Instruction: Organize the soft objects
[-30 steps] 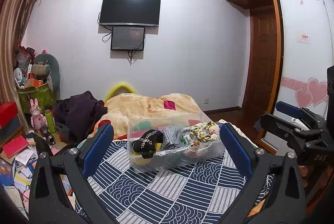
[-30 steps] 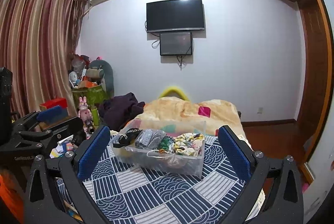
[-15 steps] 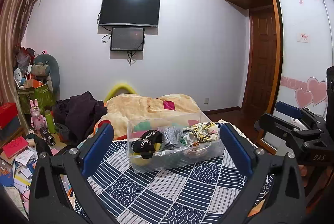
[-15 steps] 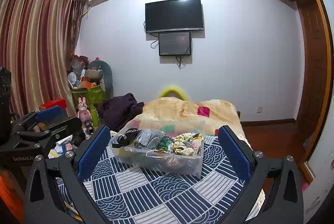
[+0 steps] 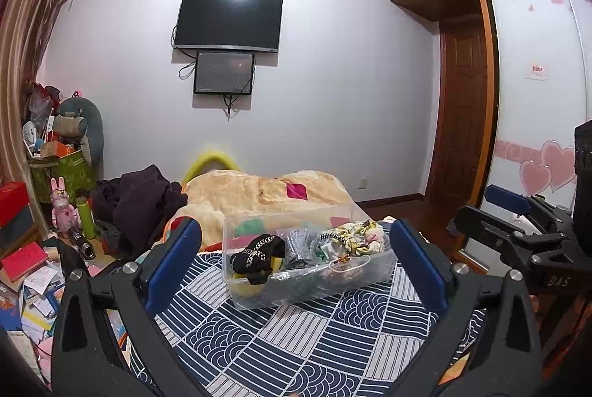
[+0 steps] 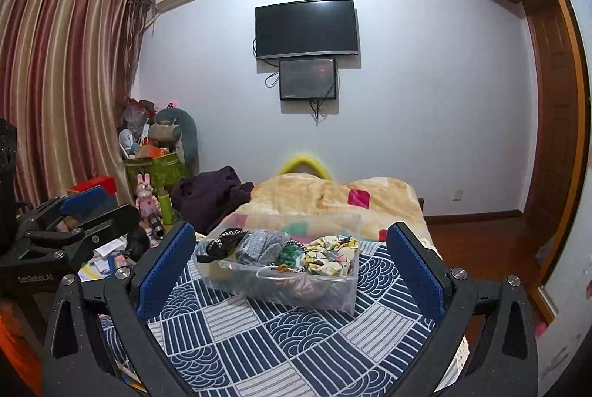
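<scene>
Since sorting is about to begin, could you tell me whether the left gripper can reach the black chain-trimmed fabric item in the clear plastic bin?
Probably yes: the left gripper is open, and the black chain-trimmed fabric item lies on top, uncovered.

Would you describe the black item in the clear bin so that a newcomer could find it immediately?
On the navy patterned bedspread sits a clear plastic bin. At its left end lies the black fabric piece, the only dark one, with a silvery chain-like trim.

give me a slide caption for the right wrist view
Right gripper open above the patterned bedspread, facing a clear plastic bin of soft items; left gripper at frame left.
</scene>
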A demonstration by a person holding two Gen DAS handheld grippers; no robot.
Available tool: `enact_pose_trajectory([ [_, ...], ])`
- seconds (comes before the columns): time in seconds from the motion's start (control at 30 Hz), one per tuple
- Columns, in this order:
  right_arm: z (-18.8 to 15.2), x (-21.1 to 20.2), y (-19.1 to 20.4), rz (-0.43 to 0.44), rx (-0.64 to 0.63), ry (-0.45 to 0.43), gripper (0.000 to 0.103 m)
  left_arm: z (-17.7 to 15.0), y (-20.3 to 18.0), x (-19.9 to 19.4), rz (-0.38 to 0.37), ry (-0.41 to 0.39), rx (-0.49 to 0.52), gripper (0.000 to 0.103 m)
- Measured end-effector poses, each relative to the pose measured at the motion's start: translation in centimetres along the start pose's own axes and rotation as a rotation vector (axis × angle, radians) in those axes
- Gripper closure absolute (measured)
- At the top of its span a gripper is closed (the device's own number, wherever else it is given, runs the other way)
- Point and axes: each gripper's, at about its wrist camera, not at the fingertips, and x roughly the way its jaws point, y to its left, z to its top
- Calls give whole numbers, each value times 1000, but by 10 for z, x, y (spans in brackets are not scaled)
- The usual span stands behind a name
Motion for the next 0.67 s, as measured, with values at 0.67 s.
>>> enact_pose_trajectory([
  [0.67, -1, -1, 0, 1, 8, 9, 0, -4, -7, 3, -36, 22, 10, 0],
])
